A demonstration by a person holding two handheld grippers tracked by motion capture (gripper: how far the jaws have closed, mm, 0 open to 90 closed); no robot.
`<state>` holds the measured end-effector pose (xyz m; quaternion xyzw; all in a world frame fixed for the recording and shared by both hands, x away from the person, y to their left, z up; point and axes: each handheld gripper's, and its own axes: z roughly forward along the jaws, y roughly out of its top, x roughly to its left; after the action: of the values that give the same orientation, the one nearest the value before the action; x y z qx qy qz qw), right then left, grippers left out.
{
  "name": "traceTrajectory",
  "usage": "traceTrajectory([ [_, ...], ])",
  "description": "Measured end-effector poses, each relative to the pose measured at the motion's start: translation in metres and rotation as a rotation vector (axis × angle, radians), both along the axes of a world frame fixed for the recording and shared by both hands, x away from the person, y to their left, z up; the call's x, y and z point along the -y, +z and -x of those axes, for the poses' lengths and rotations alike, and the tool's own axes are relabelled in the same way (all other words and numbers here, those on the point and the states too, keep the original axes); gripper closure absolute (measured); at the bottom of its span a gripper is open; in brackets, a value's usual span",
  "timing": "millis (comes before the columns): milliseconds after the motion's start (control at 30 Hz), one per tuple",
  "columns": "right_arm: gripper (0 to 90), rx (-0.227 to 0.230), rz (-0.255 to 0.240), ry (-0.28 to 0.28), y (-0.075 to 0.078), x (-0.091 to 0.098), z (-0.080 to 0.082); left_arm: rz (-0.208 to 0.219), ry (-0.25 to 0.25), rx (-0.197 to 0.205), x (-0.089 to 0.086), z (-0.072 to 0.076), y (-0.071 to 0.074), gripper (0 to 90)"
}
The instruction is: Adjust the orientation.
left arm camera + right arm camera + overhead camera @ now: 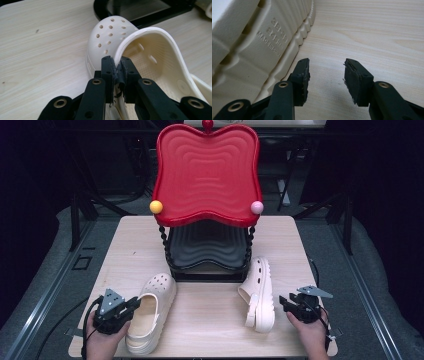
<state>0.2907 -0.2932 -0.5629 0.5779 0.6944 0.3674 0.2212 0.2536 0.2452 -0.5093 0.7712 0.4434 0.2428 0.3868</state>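
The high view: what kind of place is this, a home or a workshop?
Probably a recording or test setup, not a home: a bare wooden table stands among dark metal frames, a person's hands hold a left gripper and a right gripper, and a red rack and two clogs look staged.

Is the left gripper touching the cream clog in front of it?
Touching. In the left gripper view, the left gripper has its jaws shut on the side rim of the upright clog, with the rim pinched between them.
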Motion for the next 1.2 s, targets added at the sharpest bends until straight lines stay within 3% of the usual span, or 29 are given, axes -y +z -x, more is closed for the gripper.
traceTrajectory([
  [300,54.6,-0.005,0.008,0.006,0.001,0.002,0.000,-0.005,-0.064,-0.013,0.028,0.004,0.000,82.6],
  [600,54.9,0.004,0.000,0.004,0.003,0.003,0.001,-0.002,-0.060,-0.034,0.061,0.000,-0.007,82.4],
  [633,55.0,-0.006,0.017,0.004,0.004,0.004,0.002,-0.001,-0.059,-0.038,0.064,0.001,-0.007,82.3],
  [833,55.5,0.025,-0.005,-0.001,0.006,0.004,0.004,0.025,-0.059,-0.043,0.078,0.002,-0.006,81.8],
  [900,56.1,0.023,0.014,-0.001,0.009,0.005,0.005,0.031,-0.065,-0.044,0.081,0.002,-0.007,81.8],
  [933,56.9,0.041,-0.008,-0.001,0.009,0.004,0.005,0.040,-0.072,-0.047,0.083,0.003,-0.009,81.8],
  [1100,60.9,0.061,0.004,0.010,0.016,0.003,0.009,0.029,-0.071,-0.038,0.090,0.006,-0.010,81.3],
  [1133,62.2,0.072,-0.005,0.009,0.017,0.002,0.010,0.050,-0.071,-0.040,0.091,0.005,-0.012,81.2],
  [1200,66.1,0.085,-0.008,0.015,0.022,0.002,0.012,0.055,-0.082,-0.045,0.093,0.005,-0.015,80.9],
])
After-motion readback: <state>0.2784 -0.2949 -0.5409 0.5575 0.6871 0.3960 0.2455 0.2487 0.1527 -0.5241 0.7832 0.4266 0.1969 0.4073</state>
